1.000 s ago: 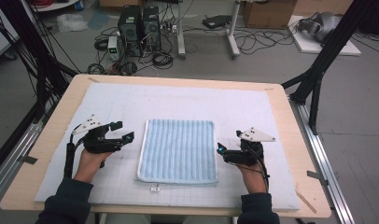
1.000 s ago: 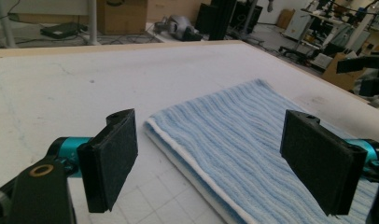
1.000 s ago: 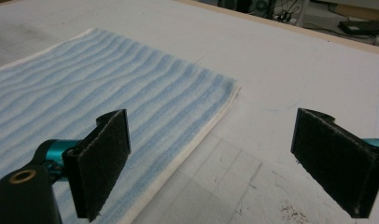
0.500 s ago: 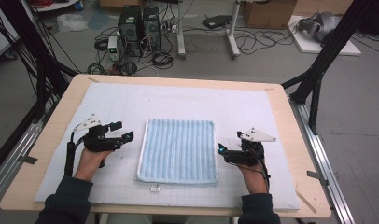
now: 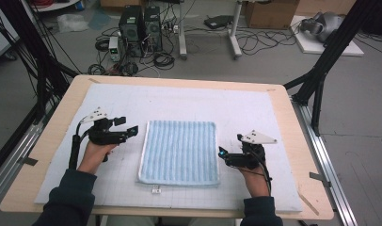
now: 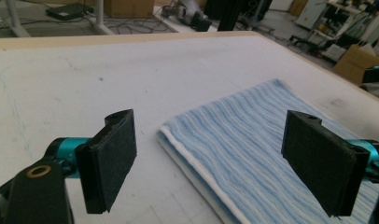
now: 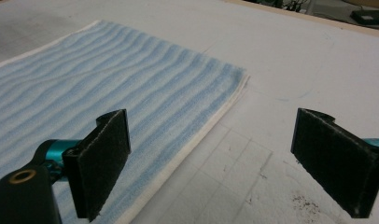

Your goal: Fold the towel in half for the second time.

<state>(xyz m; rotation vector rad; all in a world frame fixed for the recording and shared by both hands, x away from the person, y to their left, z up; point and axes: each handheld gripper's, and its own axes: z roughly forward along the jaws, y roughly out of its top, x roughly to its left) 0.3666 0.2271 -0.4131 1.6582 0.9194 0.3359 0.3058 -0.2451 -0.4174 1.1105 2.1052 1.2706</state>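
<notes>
Folded rectangular blue-and-white striped terry towel (image 5: 179, 151) between both grippers, left gripper (image 5: 132, 130) jaws wide apart just beside it, right gripper (image 5: 221, 153) likewise agape at its edge

Lab: floor cables (image 5: 255, 42), computer towers (image 5: 141, 26).

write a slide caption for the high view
Two hand-held grippers, left gripper and right gripper, flank a folded blue striped towel on a white mat, jaws open.
</notes>
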